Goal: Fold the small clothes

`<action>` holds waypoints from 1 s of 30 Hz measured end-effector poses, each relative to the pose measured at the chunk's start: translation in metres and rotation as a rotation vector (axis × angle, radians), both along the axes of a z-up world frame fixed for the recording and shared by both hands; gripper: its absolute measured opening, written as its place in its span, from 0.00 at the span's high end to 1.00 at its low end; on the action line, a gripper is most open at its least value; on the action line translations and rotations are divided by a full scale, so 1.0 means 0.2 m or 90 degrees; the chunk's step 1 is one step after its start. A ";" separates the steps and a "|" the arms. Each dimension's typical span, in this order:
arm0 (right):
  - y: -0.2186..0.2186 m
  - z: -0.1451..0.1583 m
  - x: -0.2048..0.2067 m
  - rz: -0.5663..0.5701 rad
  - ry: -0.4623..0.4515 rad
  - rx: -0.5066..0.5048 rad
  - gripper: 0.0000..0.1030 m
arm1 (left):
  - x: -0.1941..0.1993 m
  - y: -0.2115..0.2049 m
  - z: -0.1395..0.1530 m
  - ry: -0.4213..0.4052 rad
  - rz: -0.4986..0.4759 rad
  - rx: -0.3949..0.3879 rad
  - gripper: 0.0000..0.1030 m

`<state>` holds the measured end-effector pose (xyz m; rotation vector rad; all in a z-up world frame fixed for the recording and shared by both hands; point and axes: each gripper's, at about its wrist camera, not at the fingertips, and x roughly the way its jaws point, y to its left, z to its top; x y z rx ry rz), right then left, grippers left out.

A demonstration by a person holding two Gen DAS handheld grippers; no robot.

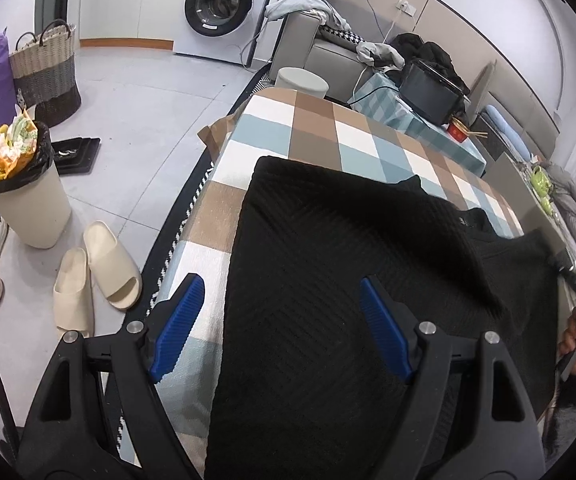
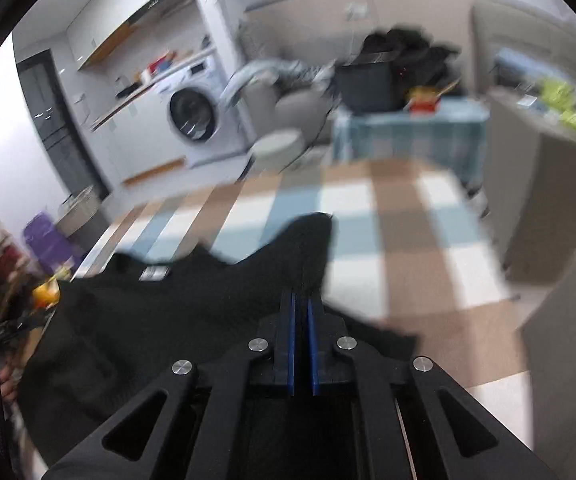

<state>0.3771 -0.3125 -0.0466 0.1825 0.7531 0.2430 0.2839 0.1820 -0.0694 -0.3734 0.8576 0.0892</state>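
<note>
A black knit garment [image 1: 347,280] lies on a table with a checked cloth [image 1: 272,136]. My left gripper [image 1: 280,292] is open above the garment's left edge, blue pads wide apart and empty. In the right wrist view, which is motion-blurred, my right gripper [image 2: 301,300] is shut on a corner of the black garment [image 2: 168,320] and holds it lifted, so a peak of fabric [image 2: 311,236] stands above the fingertips. The right gripper also shows at the far right of the left wrist view [image 1: 571,276], gripping the cloth's edge.
On the floor to the left are beige slippers [image 1: 96,272], a full waste bin [image 1: 20,184], a woven basket [image 1: 48,68] and a washing machine [image 1: 224,4]. A sofa with clothes [image 1: 339,40] and a side table with a black box [image 1: 427,92] stand beyond the table.
</note>
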 end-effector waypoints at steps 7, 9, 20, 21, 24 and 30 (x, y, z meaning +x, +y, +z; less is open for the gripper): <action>-0.10 -0.11 0.09 -0.073 0.142 -0.014 0.76 | -0.07 -0.02 0.02 0.004 0.001 0.011 0.25; -0.11 -0.07 0.00 -0.067 0.146 0.007 0.66 | -0.12 -0.02 0.03 0.004 0.001 0.018 0.25; -0.12 0.01 -0.54 0.007 0.153 0.056 0.36 | -0.36 -0.14 0.05 0.016 -0.030 0.039 0.25; -0.12 0.01 -0.58 0.012 0.154 0.057 0.35 | -0.39 -0.15 0.05 0.020 -0.033 0.040 0.25; -0.11 0.00 -0.67 0.026 0.159 0.053 0.34 | -0.45 -0.19 0.03 0.032 -0.039 0.057 0.25; -0.13 -0.08 -0.78 0.033 0.190 0.042 0.33 | -0.54 -0.23 0.00 0.054 -0.044 0.064 0.25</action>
